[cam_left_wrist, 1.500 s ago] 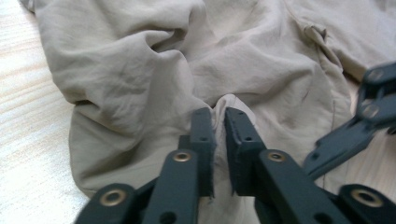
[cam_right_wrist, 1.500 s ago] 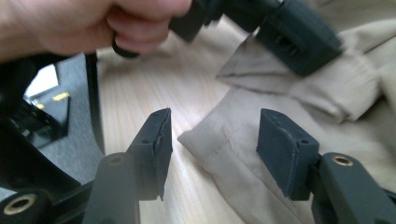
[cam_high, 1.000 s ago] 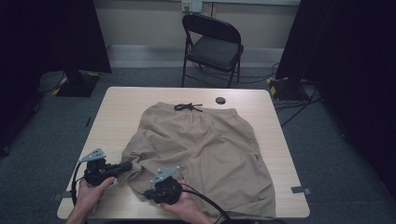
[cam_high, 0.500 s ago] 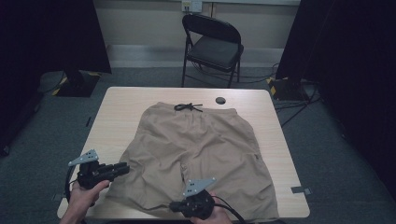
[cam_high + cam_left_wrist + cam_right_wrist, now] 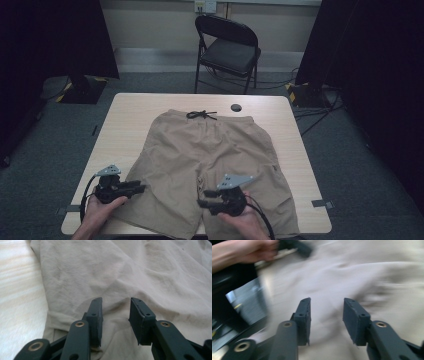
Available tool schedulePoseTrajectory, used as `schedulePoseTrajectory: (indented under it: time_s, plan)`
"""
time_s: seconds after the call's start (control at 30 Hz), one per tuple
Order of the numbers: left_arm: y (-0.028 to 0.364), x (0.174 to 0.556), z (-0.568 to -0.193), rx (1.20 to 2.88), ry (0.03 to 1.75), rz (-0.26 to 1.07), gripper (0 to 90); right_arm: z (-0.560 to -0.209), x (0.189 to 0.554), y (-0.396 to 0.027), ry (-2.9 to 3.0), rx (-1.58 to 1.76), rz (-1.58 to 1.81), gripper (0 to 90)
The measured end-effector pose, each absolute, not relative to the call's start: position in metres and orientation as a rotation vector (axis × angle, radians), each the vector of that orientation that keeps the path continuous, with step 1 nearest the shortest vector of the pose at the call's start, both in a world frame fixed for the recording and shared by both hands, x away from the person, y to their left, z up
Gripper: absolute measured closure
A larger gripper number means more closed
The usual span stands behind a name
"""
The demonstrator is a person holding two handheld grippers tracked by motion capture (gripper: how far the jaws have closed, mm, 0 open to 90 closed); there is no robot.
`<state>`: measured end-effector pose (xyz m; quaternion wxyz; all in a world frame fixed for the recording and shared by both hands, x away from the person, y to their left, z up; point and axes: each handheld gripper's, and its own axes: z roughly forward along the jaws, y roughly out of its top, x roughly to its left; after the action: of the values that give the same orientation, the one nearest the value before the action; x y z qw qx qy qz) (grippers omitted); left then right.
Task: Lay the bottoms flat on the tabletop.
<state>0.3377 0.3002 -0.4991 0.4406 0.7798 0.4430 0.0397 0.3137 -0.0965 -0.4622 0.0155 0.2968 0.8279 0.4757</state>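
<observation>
Over the near hem of the khaki shorts [image 5: 210,165] we see left gripper [image 5: 141,188] and right gripper [image 5: 201,203], jaws just opening, nothing pinched between.

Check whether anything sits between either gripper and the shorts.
Nothing visible does. The left gripper hangs with jaws apart right above the shorts, at the hem of one leg; the right gripper is over the other leg, jaws also apart, just opened.
</observation>
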Motion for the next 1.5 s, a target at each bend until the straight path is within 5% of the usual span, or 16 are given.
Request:
schedulePoseTrajectory:
  time_s: [0.37, 0.67, 1.1, 1.5]
  plan:
    - [0.304, 0.313, -0.497, 1.991, 1.063, 0.149, 62.5, -0.474, 0.360, -0.170, 2.309, 1.238, 1.210, 37.3]
    - [0.306, 0.301, -0.495, 2.002, 1.060, 0.113, 60.3, -0.488, 0.375, -0.226, 2.155, 1.401, 1.023, 31.2]
    - [0.285, 0.365, -0.462, 1.898, 1.032, 0.156, 48.1, -0.499, 0.398, -0.245, 2.104, 1.360, 0.952, 27.9]
    - [0.261, 0.390, -0.496, 1.967, 1.089, 0.125, 46.7, -0.499, 0.428, -0.259, 2.069, 1.396, 0.937, 28.0]
